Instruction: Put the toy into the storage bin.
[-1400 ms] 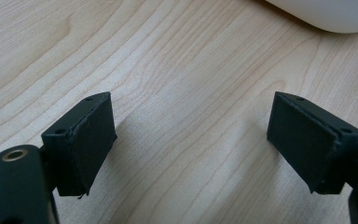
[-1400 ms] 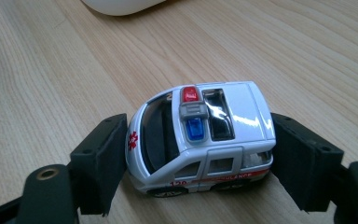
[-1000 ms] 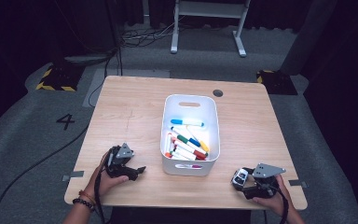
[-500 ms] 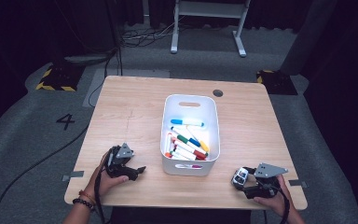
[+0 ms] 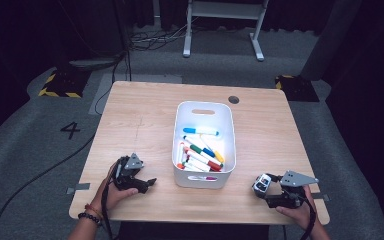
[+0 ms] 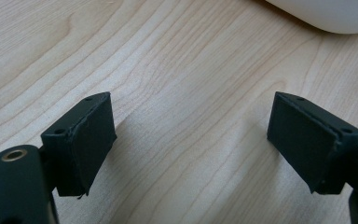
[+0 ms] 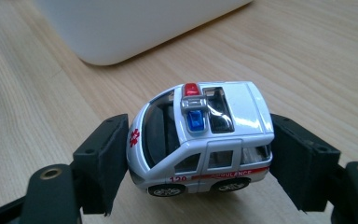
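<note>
A white toy ambulance [image 7: 223, 116] with red and blue roof lights sits between the jaws of my right gripper [image 5: 266, 187], whose pads press on its front and rear. It rests low over the table's front right corner, just right of the white bin [image 5: 204, 106]. The ambulance [image 5: 261, 183] points toward the bin. My left gripper [image 6: 191, 140] lies open on the wood at the front left, nothing between its pads, its jaws pointing toward the bin's near left corner [image 6: 326, 14]. Several coloured markers [image 5: 200, 152] lie inside the bin.
The light wooden table [image 5: 145, 115] has a dark round grommet [image 5: 233, 99] at its far right. Around the table lies grey floor carpet with a painted "4" [image 5: 71, 130] at the left and a white stand's legs [image 5: 220, 30] beyond the far edge.
</note>
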Demonstrator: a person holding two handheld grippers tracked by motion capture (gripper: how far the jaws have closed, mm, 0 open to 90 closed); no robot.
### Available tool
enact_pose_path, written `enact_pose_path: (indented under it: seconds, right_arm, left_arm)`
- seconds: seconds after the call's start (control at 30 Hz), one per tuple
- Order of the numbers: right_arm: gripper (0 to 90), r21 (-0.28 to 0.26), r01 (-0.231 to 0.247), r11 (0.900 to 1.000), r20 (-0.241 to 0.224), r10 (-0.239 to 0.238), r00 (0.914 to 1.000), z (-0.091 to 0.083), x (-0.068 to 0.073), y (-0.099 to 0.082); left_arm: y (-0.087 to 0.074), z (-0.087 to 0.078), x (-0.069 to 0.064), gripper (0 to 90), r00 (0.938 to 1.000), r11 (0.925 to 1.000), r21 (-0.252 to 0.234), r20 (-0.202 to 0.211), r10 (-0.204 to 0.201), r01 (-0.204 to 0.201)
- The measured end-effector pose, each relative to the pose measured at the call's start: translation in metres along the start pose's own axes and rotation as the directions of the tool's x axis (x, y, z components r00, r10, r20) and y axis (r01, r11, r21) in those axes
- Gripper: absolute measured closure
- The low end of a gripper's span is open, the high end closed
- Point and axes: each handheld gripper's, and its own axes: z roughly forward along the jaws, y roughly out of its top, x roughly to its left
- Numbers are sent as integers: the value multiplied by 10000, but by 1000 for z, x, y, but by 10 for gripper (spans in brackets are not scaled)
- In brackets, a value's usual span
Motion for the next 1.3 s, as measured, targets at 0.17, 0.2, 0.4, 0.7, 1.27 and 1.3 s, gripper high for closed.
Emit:
enact_pose_path:
  seconds: [0.17,0.2,0.4,0.7,1.27,1.3]
  right_arm:
    - [256,-203,65,9998,175,-62,9998,-3,-4,9]
    - [256,-222,47,9997,238,-41,9997,-4,-5,11]
    - [255,-461,190,9988,409,-171,9990,-9,-9,25]
    - [255,-700,178,9974,536,-141,9985,-11,-17,44]
    - [255,-1072,300,9938,767,-218,9968,-12,-25,78]
    - [255,-1080,340,9936,754,-259,9968,-12,-25,80]
  left_arm:
    - [0,0,0,152,10000,10000,-4,-21,13,-13]
    - [0,0,0,152,10000,10000,-2,-1,-3,3]
    - [0,0,0,152,10000,10000,-1,0,0,0]
    - [0,0,0,152,10000,10000,0,1,-1,1]
    - [0,0,0,152,10000,10000,0,-3,2,-2]
    - [0,0,0,152,10000,10000,3,-1,7,-7]
